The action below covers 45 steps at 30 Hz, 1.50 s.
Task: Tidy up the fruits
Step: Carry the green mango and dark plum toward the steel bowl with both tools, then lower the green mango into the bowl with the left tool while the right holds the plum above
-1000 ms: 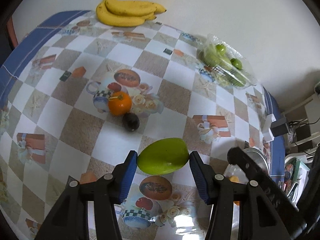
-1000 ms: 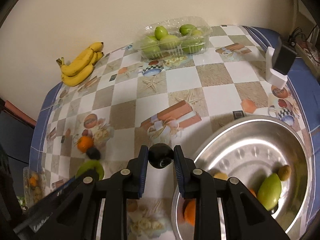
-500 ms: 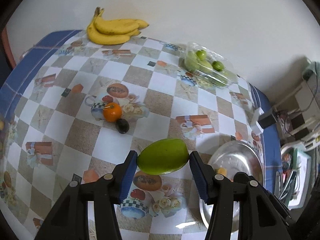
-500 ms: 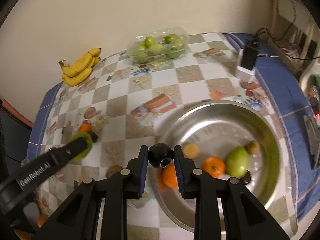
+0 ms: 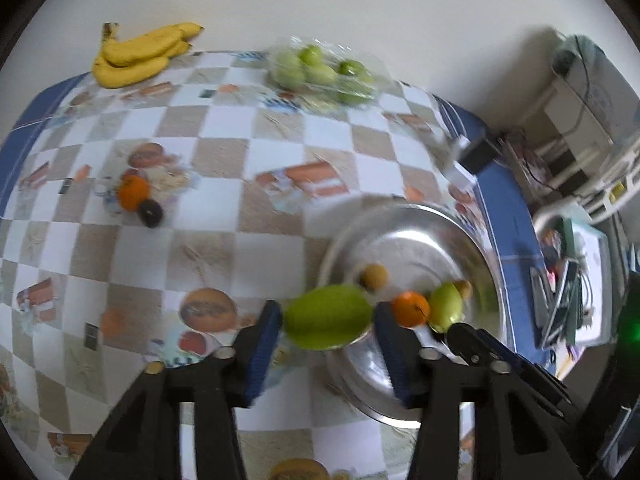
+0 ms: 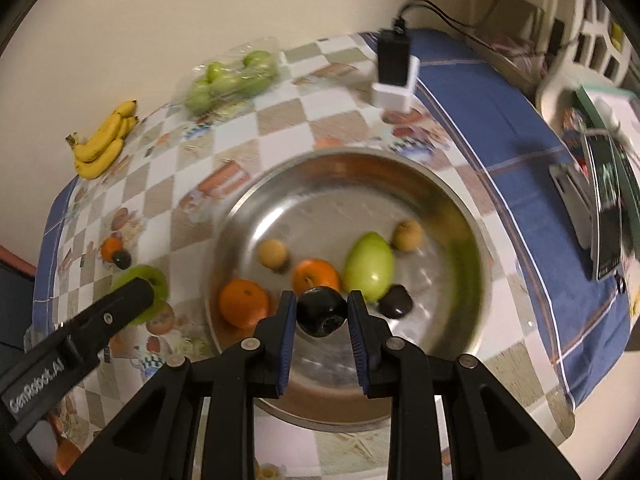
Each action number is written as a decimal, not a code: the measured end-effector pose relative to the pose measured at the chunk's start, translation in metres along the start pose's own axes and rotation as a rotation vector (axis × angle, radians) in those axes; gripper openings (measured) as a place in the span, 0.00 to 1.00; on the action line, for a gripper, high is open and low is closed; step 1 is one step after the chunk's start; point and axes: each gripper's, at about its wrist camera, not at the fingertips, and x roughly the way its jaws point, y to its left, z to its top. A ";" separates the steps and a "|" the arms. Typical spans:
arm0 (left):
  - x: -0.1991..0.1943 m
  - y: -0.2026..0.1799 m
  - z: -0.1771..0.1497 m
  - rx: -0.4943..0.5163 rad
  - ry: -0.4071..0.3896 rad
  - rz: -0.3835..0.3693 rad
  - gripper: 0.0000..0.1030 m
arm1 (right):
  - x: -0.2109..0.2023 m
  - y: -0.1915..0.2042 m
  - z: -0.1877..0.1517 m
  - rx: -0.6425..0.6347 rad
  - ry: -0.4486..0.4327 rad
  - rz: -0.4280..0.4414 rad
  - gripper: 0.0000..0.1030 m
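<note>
A large green mango [image 5: 326, 322] sits between the blue pads of my left gripper [image 5: 328, 323], whose jaws are closing on it, above the near-left rim of the steel bowl [image 5: 404, 210]. My right gripper [image 6: 322, 313] is shut on a small dark round fruit [image 6: 320, 310] and hangs over the bowl [image 6: 360, 156]. Inside the bowl lie two oranges [image 6: 244, 302], another green mango [image 6: 370, 266], a dark fruit [image 6: 396, 300] and two small brown fruits [image 6: 273, 254]. An orange [image 5: 133, 192] and a dark fruit [image 5: 150, 212] remain together on the tablecloth at left.
Bananas [image 5: 140, 54] lie at the far left by the wall. A clear pack of green fruit [image 5: 320, 72] sits at the back. A black charger on a white block [image 6: 394, 68] stands beyond the bowl. Chairs and clutter are off the table's right edge.
Both grippers have carried their fruit rightward across the table. The bowl, earlier off to the side, now lies under the right gripper and right beside the left one.
</note>
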 end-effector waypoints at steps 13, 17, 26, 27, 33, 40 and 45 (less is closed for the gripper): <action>0.005 0.013 -0.003 -0.056 0.030 -0.041 0.46 | 0.018 -0.011 -0.010 0.014 0.074 -0.011 0.26; 0.006 0.050 0.000 -0.158 0.032 -0.026 0.46 | 0.020 -0.010 -0.011 0.010 0.082 -0.007 0.26; 0.000 0.110 -0.007 -0.271 0.045 0.018 0.46 | 0.024 -0.009 -0.012 0.010 0.098 -0.002 0.26; 0.000 0.111 -0.009 -0.266 0.052 0.026 0.46 | 0.024 -0.009 -0.012 0.009 0.099 0.000 0.26; 0.008 0.101 -0.024 -0.222 0.110 0.006 0.51 | 0.026 -0.009 -0.014 0.017 0.106 0.003 0.26; 0.022 0.070 -0.036 -0.082 0.163 0.029 0.62 | 0.024 -0.007 -0.023 0.017 0.110 0.012 0.26; 0.033 0.056 -0.040 0.001 0.190 0.056 0.66 | 0.024 -0.008 -0.025 0.020 0.114 0.020 0.26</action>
